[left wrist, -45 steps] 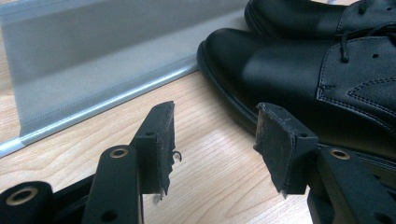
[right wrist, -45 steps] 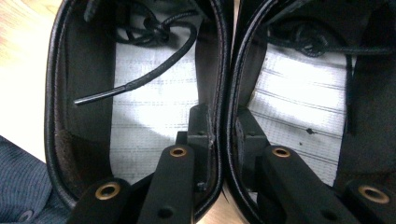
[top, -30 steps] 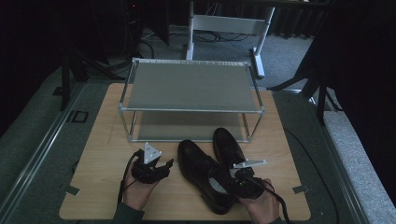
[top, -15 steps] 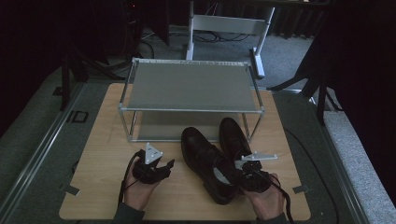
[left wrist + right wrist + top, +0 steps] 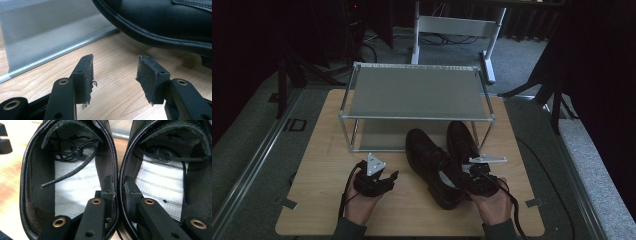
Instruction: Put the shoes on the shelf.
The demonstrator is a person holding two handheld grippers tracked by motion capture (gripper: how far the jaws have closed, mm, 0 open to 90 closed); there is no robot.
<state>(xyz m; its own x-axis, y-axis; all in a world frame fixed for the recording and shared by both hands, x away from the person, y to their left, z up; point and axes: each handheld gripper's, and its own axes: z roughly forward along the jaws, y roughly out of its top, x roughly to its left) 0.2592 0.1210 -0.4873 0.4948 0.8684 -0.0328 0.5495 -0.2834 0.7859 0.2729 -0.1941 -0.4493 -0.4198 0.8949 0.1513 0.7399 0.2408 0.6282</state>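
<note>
Glossy blk leather shoes (image 5: 75, 182) (prob. smooth)

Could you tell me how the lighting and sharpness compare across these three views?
High view: dim, the surroundings nearly black, the shoes merging into one dark mass. Left gripper view: bright, the left claw sharp, the rack softer. Right gripper view: evenly lit, the right claw and white insoles crisp, the table at the left edge blurred.

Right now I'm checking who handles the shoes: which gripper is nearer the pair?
Right. The right gripper pinches the two shoes' adjoining inner walls together; the left gripper stands open beside them, apart.
</note>
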